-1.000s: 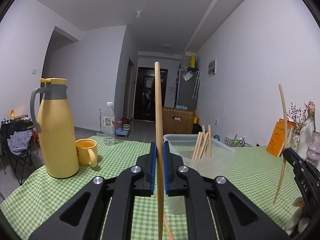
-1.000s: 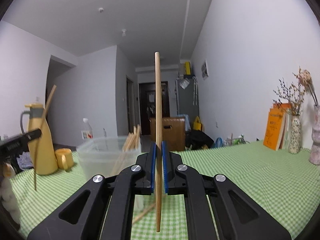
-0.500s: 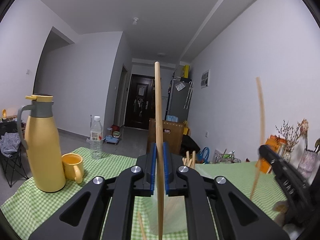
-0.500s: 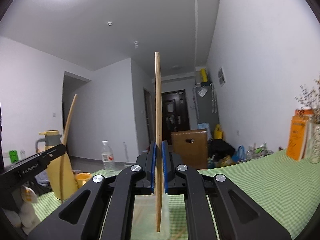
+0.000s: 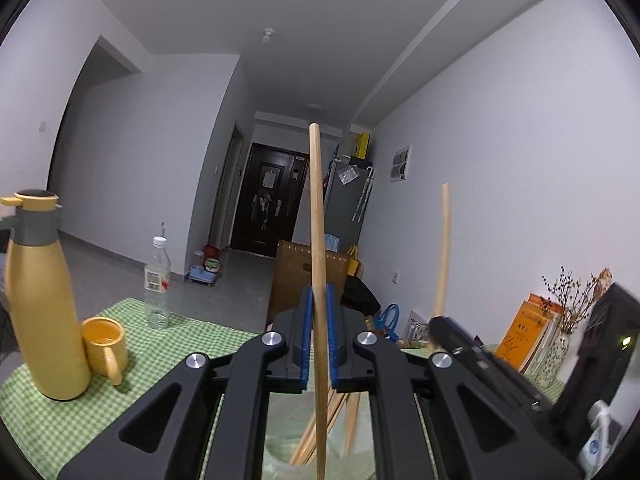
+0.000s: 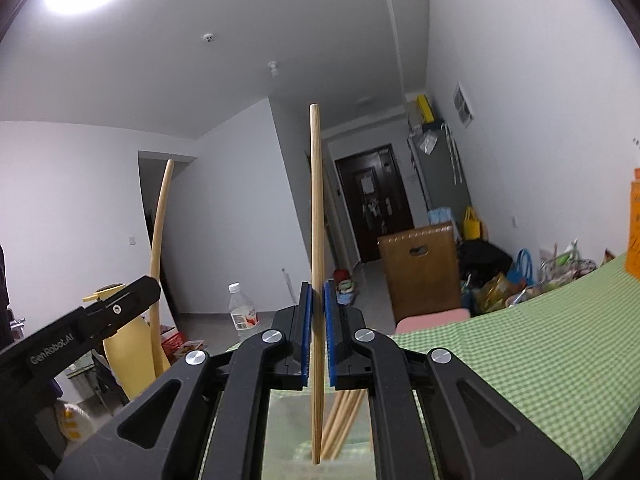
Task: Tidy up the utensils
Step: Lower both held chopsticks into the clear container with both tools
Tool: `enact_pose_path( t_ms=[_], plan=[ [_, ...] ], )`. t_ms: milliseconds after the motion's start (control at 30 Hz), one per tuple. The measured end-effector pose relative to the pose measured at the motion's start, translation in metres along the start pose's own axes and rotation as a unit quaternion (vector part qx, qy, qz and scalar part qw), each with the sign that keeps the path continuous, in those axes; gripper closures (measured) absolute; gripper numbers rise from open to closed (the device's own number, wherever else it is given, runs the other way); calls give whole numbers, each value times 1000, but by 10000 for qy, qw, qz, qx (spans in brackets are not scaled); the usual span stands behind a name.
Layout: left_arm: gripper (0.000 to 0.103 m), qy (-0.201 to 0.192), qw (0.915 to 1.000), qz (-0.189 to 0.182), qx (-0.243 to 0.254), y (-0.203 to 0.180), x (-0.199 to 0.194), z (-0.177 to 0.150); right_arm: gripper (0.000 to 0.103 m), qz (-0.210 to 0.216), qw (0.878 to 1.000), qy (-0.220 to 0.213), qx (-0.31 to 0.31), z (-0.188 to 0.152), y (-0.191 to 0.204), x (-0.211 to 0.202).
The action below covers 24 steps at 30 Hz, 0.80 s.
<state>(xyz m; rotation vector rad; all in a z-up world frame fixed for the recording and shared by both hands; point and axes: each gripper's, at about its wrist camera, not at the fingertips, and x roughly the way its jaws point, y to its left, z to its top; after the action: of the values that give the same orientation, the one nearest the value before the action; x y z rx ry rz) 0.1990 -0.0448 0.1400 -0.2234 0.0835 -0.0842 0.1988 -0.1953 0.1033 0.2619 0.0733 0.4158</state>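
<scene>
Left chopstick (image 5: 316, 240): upright, pinched between the blue pads of the left gripper (image 5: 319, 336); its upper end stands high above the pads, its lower end reaches down past them.
Right chopstick (image 6: 316, 240): upright, clamped the same way in the right gripper (image 6: 318, 332), lower tip hanging over the container.
Left gripper: closed tight on its chopstick, pointing level.
Right gripper: closed tight on its chopstick, pointing level; seen at the right edge of the left view, close beside the left gripper.
Clear container (image 5: 280, 440): directly below both grippers, on the table (image 5: 168, 344); several more chopsticks (image 5: 344, 412) lean inside it.
Table: covered in green checked cloth.
Yellow jug (image 5: 40, 300): far left on the table, a yellow mug (image 5: 105, 342) touching or just beside it.
Water bottle (image 5: 157, 284): behind the mug, near the table's far edge.
Books and vase (image 5: 552, 340): by the right wall.
</scene>
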Motion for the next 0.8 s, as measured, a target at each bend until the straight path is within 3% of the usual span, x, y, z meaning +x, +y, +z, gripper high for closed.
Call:
enact_pose_path(
  t_ms=[400, 700, 733, 767, 800],
  plan=[
    [99, 614, 9980, 99, -147, 31, 81, -34, 97, -127, 9991, 356, -208, -26, -10, 42],
    [98, 837, 9964, 101, 103, 39, 87, -61, 96, -116, 9969, 631, -448, -43, -9, 44],
    [94, 822, 9965, 93, 153, 38, 83, -62, 96, -122, 9968, 652, -454, -45, -9, 42],
    [79, 779, 9966, 109, 244, 39, 78, -63, 93, -121, 9965, 687, -464, -46, -11, 38],
    [69, 727, 9968, 138, 286, 39, 71, -63, 77, -142, 9962, 715, -470, -45, -13, 35]
  ],
)
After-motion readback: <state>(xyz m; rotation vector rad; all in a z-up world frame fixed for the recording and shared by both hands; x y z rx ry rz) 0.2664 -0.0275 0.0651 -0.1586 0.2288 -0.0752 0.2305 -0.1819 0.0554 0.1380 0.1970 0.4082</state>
